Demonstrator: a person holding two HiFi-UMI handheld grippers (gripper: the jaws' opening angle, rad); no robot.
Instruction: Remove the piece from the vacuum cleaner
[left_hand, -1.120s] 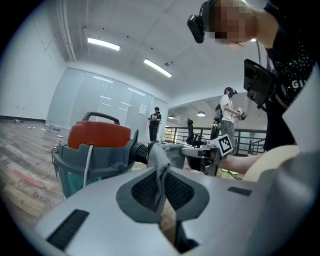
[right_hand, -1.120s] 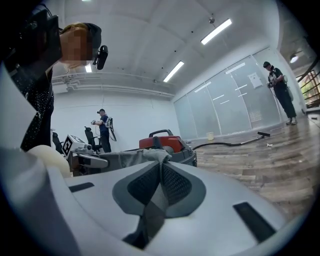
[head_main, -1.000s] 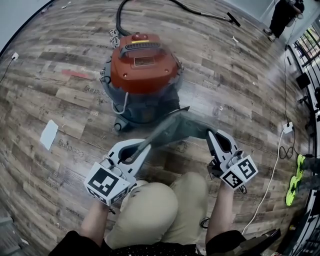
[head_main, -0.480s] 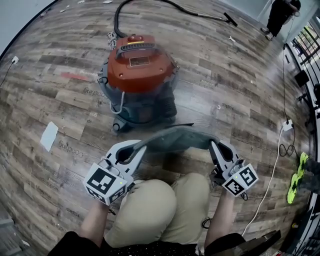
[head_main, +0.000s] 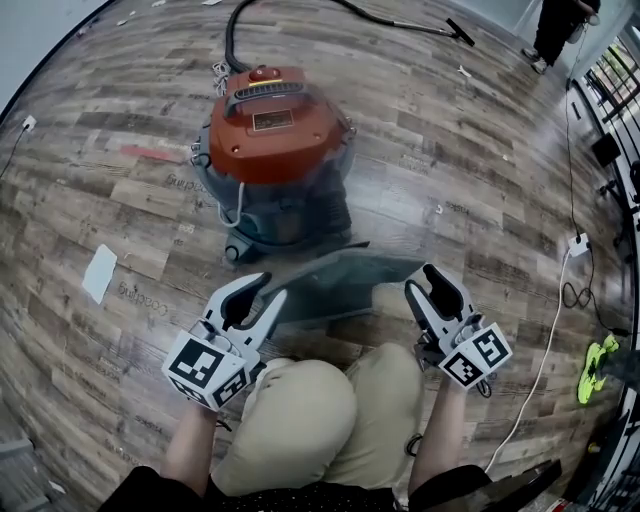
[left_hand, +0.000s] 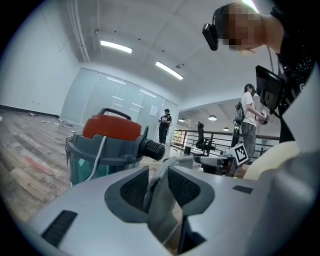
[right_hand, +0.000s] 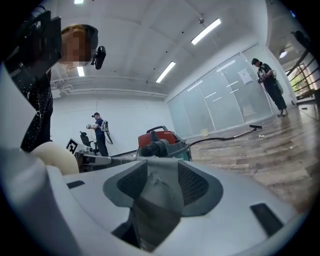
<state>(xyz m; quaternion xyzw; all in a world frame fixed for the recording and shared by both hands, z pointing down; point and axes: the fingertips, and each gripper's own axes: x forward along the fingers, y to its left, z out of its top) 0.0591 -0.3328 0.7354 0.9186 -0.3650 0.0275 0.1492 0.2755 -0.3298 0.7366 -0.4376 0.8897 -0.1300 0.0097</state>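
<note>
The vacuum cleaner (head_main: 275, 125), a grey drum with a red lid, stands on the wood floor ahead of me; it also shows in the left gripper view (left_hand: 110, 135) and the right gripper view (right_hand: 162, 140). A grey cloth-like piece (head_main: 345, 280) spans low between my two grippers, apart from the vacuum. My left gripper (head_main: 270, 288) has its jaws opening, with one end of the piece (left_hand: 160, 200) loose between the pads. My right gripper's (head_main: 422, 278) jaws are opening too, and the other end of the piece (right_hand: 160, 195) sags in the gap.
The black hose and floor nozzle (head_main: 400, 25) trail away behind the vacuum. A white sheet (head_main: 100, 270) lies on the floor at left. A white cable and plug (head_main: 575, 250) run along the right. My knees (head_main: 300, 420) are just below the grippers. A person (head_main: 560, 30) stands far right.
The grey piece was held taut and raised between both shut grippers. Now both sets of jaws have parted and the piece has sunk lower and flatter.
</note>
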